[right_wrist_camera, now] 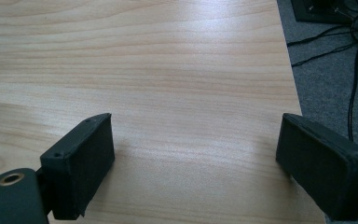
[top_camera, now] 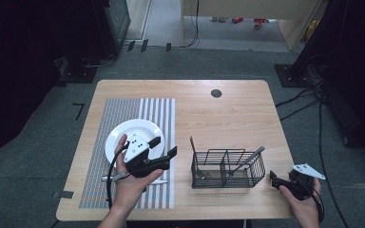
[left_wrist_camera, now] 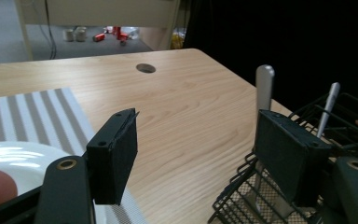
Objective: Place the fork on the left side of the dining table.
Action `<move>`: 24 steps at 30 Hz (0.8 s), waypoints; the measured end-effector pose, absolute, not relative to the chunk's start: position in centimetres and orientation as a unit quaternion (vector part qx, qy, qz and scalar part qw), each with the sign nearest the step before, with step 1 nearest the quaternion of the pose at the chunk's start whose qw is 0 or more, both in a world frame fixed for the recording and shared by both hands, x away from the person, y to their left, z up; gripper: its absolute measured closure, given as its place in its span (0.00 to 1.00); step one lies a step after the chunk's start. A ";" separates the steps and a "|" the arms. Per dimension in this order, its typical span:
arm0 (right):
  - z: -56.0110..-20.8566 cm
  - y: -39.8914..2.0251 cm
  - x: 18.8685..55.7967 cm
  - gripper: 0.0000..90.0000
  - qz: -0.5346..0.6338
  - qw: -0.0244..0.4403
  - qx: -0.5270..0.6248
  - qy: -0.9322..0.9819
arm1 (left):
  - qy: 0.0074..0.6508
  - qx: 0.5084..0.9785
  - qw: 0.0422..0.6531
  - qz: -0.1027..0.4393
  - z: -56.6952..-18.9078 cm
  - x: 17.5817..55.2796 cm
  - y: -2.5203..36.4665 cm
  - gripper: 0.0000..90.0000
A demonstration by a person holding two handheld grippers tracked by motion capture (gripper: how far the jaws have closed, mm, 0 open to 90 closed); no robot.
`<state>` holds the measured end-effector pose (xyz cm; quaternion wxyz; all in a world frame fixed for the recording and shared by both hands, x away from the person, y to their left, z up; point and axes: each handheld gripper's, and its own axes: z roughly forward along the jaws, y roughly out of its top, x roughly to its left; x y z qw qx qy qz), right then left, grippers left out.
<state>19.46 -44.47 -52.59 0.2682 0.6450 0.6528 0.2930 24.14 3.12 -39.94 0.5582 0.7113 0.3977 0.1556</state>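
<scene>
Hovering above the near edge of the white plate, the left gripper has its fingers spread with nothing between them. They point toward the black wire caddy, which stands just beyond the fingertips on the wooden desk. In the left gripper view the caddy's wire rim sits beside the far finger, with upright metal utensil handles rising behind it. A piece of cutlery lies below the left hand on the striped placemat, partly hidden. Right gripper rests low at the desk's near corner, just past the caddy's end; its fingers are spread wide over bare wood.
</scene>
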 end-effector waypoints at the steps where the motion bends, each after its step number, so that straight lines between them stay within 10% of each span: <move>1: -52.6 -44.5 19.5 0.13 0.293 0.269 0.645 0.653 | 0.394 0.712 0.560 0.154 -39.9 24.1 2.9 0.35; 17: -52.6 -44.5 19.5 0.13 0.293 0.268 0.645 0.653 | 0.372 0.727 0.565 0.118 -40.0 24.7 -1.7 0.59; 24: -52.6 -44.5 19.5 0.13 0.293 0.268 0.645 0.653 | 0.373 0.726 0.569 0.098 -40.2 25.2 -2.3 0.92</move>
